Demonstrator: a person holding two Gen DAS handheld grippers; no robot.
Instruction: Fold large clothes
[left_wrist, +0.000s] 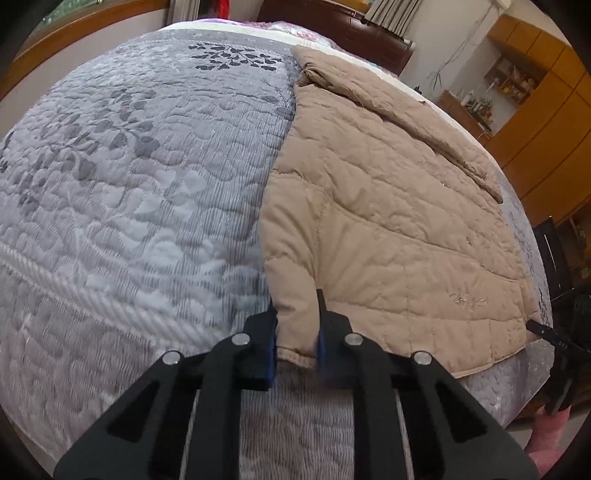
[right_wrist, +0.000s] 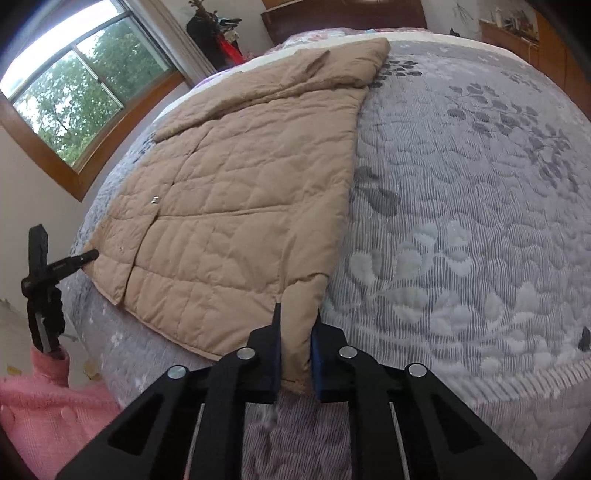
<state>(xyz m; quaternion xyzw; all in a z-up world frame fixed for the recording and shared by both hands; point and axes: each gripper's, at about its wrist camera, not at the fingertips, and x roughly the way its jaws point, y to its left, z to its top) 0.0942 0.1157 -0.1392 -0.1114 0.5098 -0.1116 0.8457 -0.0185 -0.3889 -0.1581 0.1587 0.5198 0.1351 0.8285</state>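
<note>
A large tan quilted coat (left_wrist: 388, 206) lies flat on a grey leaf-patterned bedspread (left_wrist: 129, 184), folded lengthwise, hood end toward the headboard. My left gripper (left_wrist: 297, 299) is shut on the coat's near hem corner at its left edge. In the right wrist view the coat (right_wrist: 240, 192) lies left of centre on the bedspread (right_wrist: 461, 221), and my right gripper (right_wrist: 297, 314) is shut on the hem's other near corner. Each gripper shows small in the other's view: the right one (left_wrist: 543, 328) and the left one (right_wrist: 83, 258), both at the hem.
A dark wooden headboard (right_wrist: 343, 14) stands at the far end. A window (right_wrist: 70, 92) is on the left wall. Orange wooden cabinets (left_wrist: 546, 110) and a cluttered shelf stand at the right. A pink sleeve (right_wrist: 48, 406) shows at the bed's near edge.
</note>
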